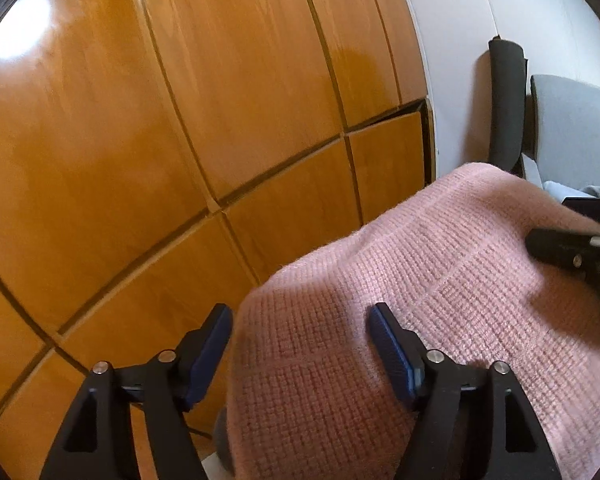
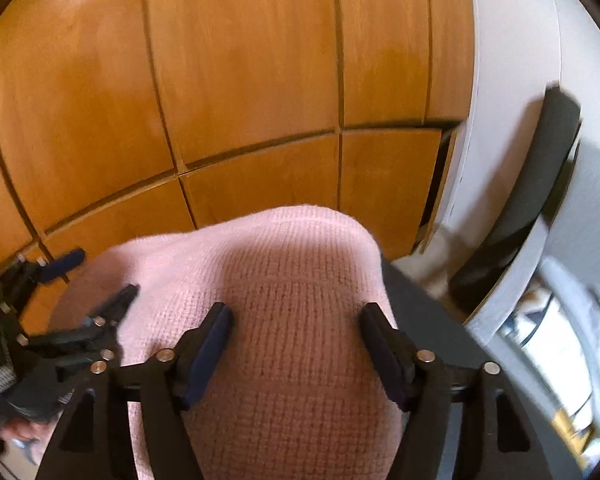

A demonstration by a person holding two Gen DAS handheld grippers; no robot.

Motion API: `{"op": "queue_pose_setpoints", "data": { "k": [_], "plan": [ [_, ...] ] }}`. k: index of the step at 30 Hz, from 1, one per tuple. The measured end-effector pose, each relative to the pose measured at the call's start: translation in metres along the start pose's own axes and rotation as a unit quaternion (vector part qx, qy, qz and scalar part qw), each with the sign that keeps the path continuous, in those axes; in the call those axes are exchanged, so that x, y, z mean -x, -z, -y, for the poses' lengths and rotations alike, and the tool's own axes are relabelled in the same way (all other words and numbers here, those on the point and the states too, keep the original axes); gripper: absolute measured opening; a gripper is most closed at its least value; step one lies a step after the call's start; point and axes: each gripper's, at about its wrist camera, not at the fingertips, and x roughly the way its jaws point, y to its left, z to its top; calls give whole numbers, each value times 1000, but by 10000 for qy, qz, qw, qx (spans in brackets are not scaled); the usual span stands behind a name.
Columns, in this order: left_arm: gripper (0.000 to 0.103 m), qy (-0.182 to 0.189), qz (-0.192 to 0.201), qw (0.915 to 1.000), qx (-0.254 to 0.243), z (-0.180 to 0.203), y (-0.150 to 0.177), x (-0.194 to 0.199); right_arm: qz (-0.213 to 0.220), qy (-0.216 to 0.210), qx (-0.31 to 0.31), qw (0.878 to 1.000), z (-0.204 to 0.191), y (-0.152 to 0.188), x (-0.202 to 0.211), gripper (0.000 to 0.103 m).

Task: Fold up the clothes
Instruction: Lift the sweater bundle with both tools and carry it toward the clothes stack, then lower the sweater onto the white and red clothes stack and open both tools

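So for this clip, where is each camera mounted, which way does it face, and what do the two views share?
Left wrist: sits on the left tool, looking forward over a pink knitted garment at wooden cabinet doors; its open fingers show, the right tool at right.
Right wrist: sits on the right tool, facing the same doors; its open fingers show, the left tool at left.
Shared: garment, doors, white wall.

Fuzzy pink knit sweater [image 1: 440, 280] with coarse ribbed weave; glossy varnished wooden cabinet doors [image 1: 140, 140] behind.
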Motion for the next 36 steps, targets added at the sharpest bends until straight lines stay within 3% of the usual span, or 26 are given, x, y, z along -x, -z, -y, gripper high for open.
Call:
{"op": "queue_pose_setpoints", "data": {
  "k": [3,5,9,12,18,23,25,28,36],
  "plan": [
    [76,109,165,9998,2,-5,-3,25,5,192,330,9993,-8,-2,25,74],
    [82,58,289,9995,78,-11,-2,45,33,234,370,9990,-9,-3,41,74],
    [90,-68,669,9966,474,-28,18,101,633,141,-40,9979,1,16,96,74],
    [103,-202,977,9922,754,-32,47,135,1141,12,-384,9927,10,42,142,75],
    [103,59,522,9922,1126,6,143,161,1000,242,-554,9932,13,156,174,77],
    [103,209,-23,9891,1455,40,217,169,734,418,-621,9945,-4,244,163,77],
    [103,215,-337,9873,1540,53,241,165,647,478,-641,9947,-12,264,155,77],
    [103,154,-613,9879,1419,66,260,165,531,463,-504,9962,-25,283,146,77],
    [103,-298,-424,9855,1617,50,260,183,641,390,-582,9955,-44,285,147,77]
  ]
}}
